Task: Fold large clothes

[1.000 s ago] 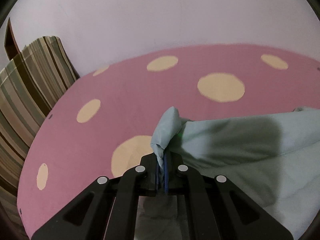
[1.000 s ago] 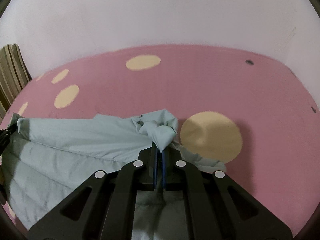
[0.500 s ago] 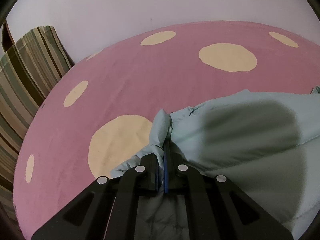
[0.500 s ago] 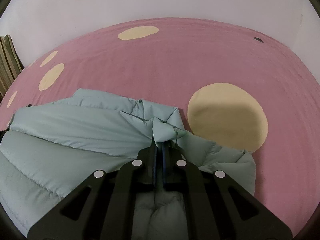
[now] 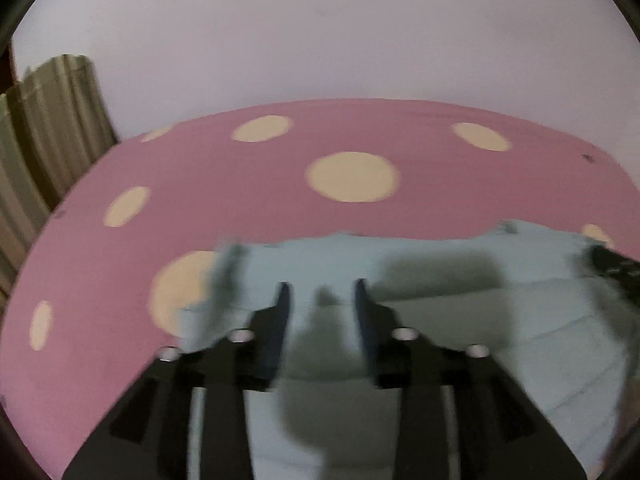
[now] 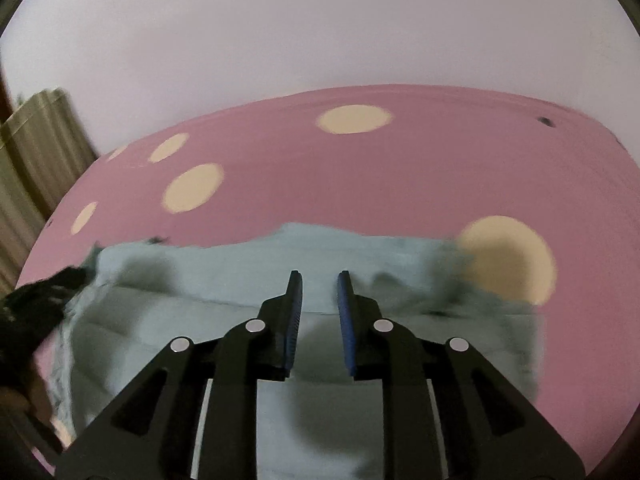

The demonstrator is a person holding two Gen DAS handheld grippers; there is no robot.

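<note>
- Left wrist view: your left hand-held gripper [image 5: 322, 292] is released, its two blue-padded fingers [image 5: 282, 304] spread apart with nothing between them. It hangs over the pale blue-green quilted garment [image 5: 460, 320], which lies spread on the pink sheet with cream dots [image 5: 224, 184] and fills the lower right of the view. The gripper's shadow falls on the cloth. A loose, blurred fold of the garment sticks up just left of the left finger. At the far right edge, a dark shape that seems to be your right hand-held gripper [image 5: 616, 268] shows above the cloth. A striped cushion [image 5: 44, 128] stands at the left against the pale wall [image 5: 320, 32].
- Right wrist view: your right hand-held gripper [image 6: 319, 280] is likewise let go, fingers [image 6: 294, 304] parted over the garment [image 6: 180, 312], gripping nothing. The cloth lies flat across the sheet [image 6: 360, 184], its far edge running left to right, its right corner beside a large cream dot. A blurred dark form at the left edge sits by the cloth's left corner; you cannot tell what it is.
</note>
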